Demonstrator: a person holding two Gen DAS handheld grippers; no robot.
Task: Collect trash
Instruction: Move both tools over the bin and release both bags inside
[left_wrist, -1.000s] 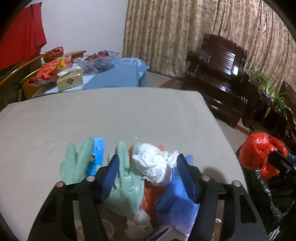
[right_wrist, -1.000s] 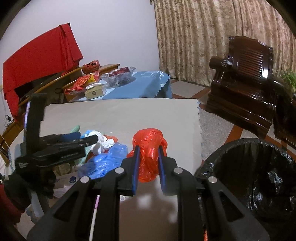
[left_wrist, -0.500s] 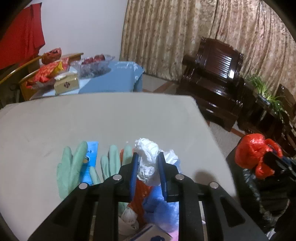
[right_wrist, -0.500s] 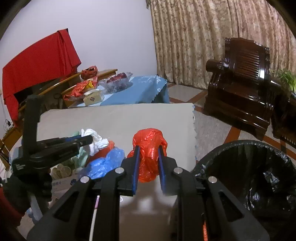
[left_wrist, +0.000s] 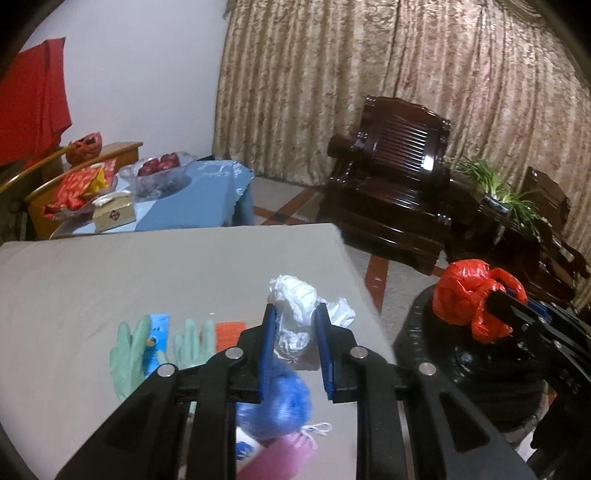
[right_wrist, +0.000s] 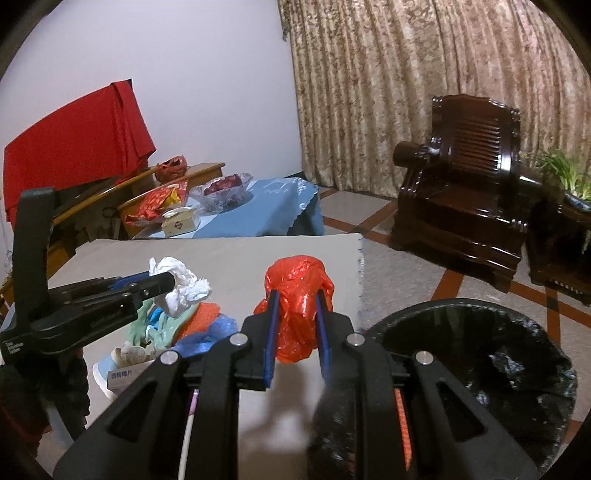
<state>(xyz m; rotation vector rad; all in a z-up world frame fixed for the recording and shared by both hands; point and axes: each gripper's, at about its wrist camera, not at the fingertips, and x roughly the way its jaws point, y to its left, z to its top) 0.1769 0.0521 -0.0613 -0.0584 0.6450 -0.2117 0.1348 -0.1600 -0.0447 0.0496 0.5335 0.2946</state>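
My left gripper (left_wrist: 294, 314) is shut on a crumpled white plastic bag (left_wrist: 293, 295) and holds it above the grey table (left_wrist: 147, 266). In the right wrist view that white bag (right_wrist: 181, 284) hangs at the left gripper's tips. My right gripper (right_wrist: 295, 299) is shut on a crumpled red plastic bag (right_wrist: 297, 291), held near the table's right edge. The red bag (left_wrist: 465, 295) also shows in the left wrist view over the bin. A black-lined trash bin (right_wrist: 480, 354) stands on the floor right of the table.
On the table lie green rubber gloves (left_wrist: 129, 350), a blue bag (left_wrist: 284, 406), an orange scrap (left_wrist: 229, 330), a pink item (left_wrist: 280, 458) and a small box (right_wrist: 129, 376). A dark wooden armchair (right_wrist: 465, 206) and a blue-covered side table (right_wrist: 255, 214) stand beyond.
My left gripper closed on the white bag and lifted it off the pile. My right gripper, still gripping the red bag, rose and shifted toward the bin.
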